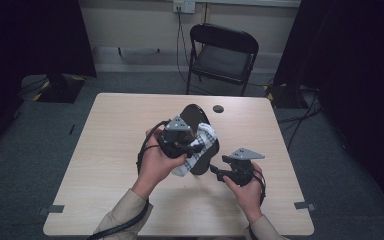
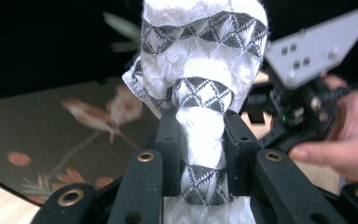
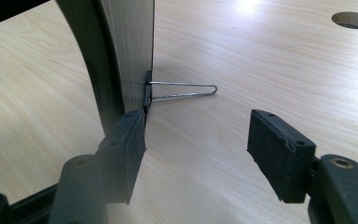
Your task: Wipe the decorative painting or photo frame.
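Cloth (image 2: 200, 60): white, with grey-black bands of triangle/diamond weave. Oval board (image 2: 51, 140): dark brown face, painted with a brown-and-white bird, thin stems, reddish-orange leaves or petals; black rim, pale wood-grain back (image 3: 130, 46). Binder clip (image 3: 148, 91): black body, silver wire handle. Bench (image 1: 120, 125): light wood grain, one dark round hole. Fingers (image 3: 279, 154): matte black. Gripper top plates (image 1: 244, 153): grey. Chair (image 1: 222, 57): black. Sleeve (image 1: 122, 212): beige.
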Motion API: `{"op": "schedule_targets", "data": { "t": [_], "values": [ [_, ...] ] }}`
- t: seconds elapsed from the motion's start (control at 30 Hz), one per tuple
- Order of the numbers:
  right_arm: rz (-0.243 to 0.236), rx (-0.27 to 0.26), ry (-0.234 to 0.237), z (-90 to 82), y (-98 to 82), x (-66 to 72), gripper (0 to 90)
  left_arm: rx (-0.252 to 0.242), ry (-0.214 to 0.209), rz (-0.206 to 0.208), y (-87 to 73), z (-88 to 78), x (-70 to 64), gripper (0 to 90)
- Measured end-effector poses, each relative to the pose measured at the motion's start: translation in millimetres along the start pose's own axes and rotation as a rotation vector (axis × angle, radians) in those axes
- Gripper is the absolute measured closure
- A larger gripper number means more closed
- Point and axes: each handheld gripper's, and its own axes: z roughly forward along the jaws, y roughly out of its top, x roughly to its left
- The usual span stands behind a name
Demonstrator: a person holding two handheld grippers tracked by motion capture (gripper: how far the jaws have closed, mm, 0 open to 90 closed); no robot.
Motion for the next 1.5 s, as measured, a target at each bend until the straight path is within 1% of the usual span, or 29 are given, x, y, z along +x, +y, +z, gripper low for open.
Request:
{"op": "schedule_targets", "data": {
  "t": [0.1,0.17,0.27,0.37,0.4,0.43,0.53,0.6,0.7,0.8,0.87,0.97,1.07,1.17,1.23,1.33,1.43,1.47,1.5],
  "values": [
    [0.003,0.0,0.002,-0.3,0.3,-0.3,36.7,0.023,-0.003,-0.004,-14.4,6.4,-0.9,71.6],
    [0.0,-0.003,0.0,-0.4,0.7,-0.4,36.7,0.049,-0.007,-0.004,-25.6,12.5,-1.5,71.5],
    [0.001,-0.003,-0.001,-0.2,0.7,-0.4,36.5,0.083,-0.019,-0.02,-43.8,22.4,-1.2,71.6],
    [0.007,-0.001,0.0,-0.2,0.2,-0.9,36.1,0.104,-0.028,-0.045,-60.6,31.0,1.1,71.7],
    [0.007,0.0,0.001,-0.2,0.2,-1.1,36.1,0.111,-0.024,-0.049,-65.7,33.5,2.1,71.7],
    [0.006,0.001,0.0,-0.6,0.4,-1.5,36.1,0.125,-0.024,-0.054,-70.1,35.8,2.7,71.7],
    [0.009,-0.004,-0.006,-2.0,0.9,-2.9,36.0,0.143,-0.018,-0.065,-82.6,42.8,4.2,71.7],
    [0.009,-0.006,-0.008,-2.3,0.9,-3.9,35.8,0.157,-0.022,-0.075,-90.1,47.8,4.3,71.7],
    [0.01,-0.006,-0.011,-2.8,0.7,-5.1,35.7,0.182,-0.024,-0.081,-100.1,54.0,4.6,71.7],
    [0.017,-0.009,-0.014,-3.8,0.7,-6.3,35.6,0.2,-0.023,-0.096,-108.7,59.1,5.9,71.8],
    [0.014,-0.011,-0.015,-4.5,1.0,-6.9,35.6,0.218,-0.027,-0.098,-113.2,61.8,7.3,71.8],
    [0.021,-0.012,-0.017,-5.7,1.2,-7.6,35.5,0.228,-0.026,-0.102,-118.1,64.6,8.6,72.1],
    [0.02,-0.014,-0.019,-6.1,1.0,-8.6,35.5,0.23,-0.026,-0.105,-119.1,64.9,8.3,72.3],
    [0.02,-0.013,-0.019,-6.0,1.0,-8.5,35.4,0.243,-0.027,-0.095,-118.7,64.5,6.2,72.6],
    [0.022,-0.012,-0.021,-6.2,0.8,-9.1,35.3,0.242,-0.038,-0.096,-118.5,64.3,4.0,72.7],
    [0.028,-0.012,-0.025,-6.2,-0.2,-11.4,35.2,0.236,-0.065,-0.088,-117.1,64.7,-1.7,72.8],
    [0.034,-0.009,-0.029,-6.6,-0.6,-12.2,35.1,0.245,-0.079,-0.073,-114.8,67.9,-7.4,72.7],
    [0.033,-0.009,-0.03,-6.9,-0.5,-12.2,35.1,0.237,-0.085,-0.07,-114.0,69.5,-9.1,72.8],
    [0.029,-0.011,-0.03,-7.1,-0.4,-12.5,35.1,0.241,-0.092,-0.064,-112.9,70.3,-10.8,72.8]
  ]
}}
